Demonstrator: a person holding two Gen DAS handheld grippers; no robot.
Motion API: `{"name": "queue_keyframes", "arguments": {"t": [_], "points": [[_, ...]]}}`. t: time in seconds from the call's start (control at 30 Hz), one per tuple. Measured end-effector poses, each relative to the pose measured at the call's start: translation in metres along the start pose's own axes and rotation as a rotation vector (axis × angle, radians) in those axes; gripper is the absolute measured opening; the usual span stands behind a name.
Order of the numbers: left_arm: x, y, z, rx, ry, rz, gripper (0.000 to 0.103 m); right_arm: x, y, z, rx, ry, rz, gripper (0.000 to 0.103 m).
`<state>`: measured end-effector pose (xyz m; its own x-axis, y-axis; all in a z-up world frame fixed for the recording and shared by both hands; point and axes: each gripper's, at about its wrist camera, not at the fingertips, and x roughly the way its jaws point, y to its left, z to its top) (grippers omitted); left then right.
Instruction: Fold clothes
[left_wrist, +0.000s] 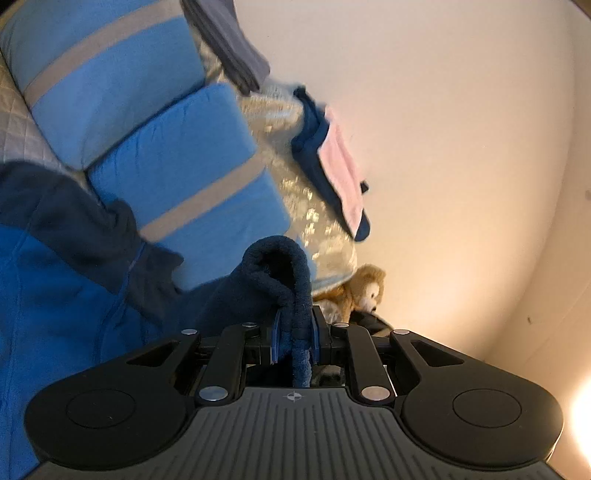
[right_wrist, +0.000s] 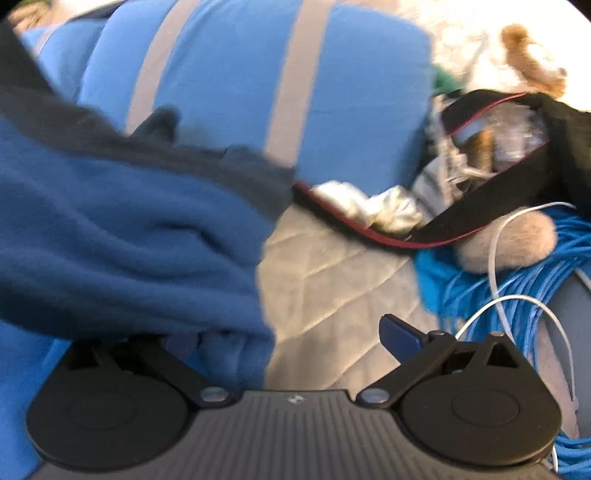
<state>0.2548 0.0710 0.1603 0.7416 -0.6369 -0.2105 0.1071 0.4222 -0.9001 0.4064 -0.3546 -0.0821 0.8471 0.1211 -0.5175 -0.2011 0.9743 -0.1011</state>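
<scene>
A blue fleece garment with dark navy trim (left_wrist: 62, 280) hangs at the left of the left wrist view. My left gripper (left_wrist: 294, 339) is shut on a fold of its navy edge (left_wrist: 284, 273), lifted toward the wall. In the right wrist view the same garment (right_wrist: 122, 236) drapes over the left side and covers my left finger. My right gripper (right_wrist: 295, 332) is open, its right finger (right_wrist: 400, 334) bare above the grey quilted bed cover (right_wrist: 332, 273).
Blue pillows with grey stripes (left_wrist: 177, 162) (right_wrist: 258, 85) lie behind. A pink and navy cloth (left_wrist: 340, 162) and a plush toy (left_wrist: 365, 291) sit by the wall. A black bag (right_wrist: 498, 166), a blue cable coil (right_wrist: 517, 288) and white cords lie at right.
</scene>
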Motion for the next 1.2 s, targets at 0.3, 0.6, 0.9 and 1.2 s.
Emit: {"name": "queue_keyframes", "arguments": {"t": [0.3, 0.6, 0.9, 1.2], "points": [[-0.014, 0.08, 0.005, -0.089, 0.002, 0.171, 0.014, 0.006, -0.084, -0.01, 0.428, 0.027, 0.065, 0.103], [-0.024, 0.176, -0.014, -0.142, 0.124, 0.419, 0.014, 0.012, -0.045, -0.01, -0.061, 0.011, -0.026, 0.103], [-0.049, 0.259, -0.035, -0.286, 0.131, 0.423, 0.014, -0.024, -0.03, -0.017, -0.172, 0.013, 0.091, 0.103], [-0.046, 0.26, -0.038, -0.292, 0.141, 0.406, 0.015, -0.005, -0.034, -0.025, -0.038, 0.098, 0.052, 0.103]]}}
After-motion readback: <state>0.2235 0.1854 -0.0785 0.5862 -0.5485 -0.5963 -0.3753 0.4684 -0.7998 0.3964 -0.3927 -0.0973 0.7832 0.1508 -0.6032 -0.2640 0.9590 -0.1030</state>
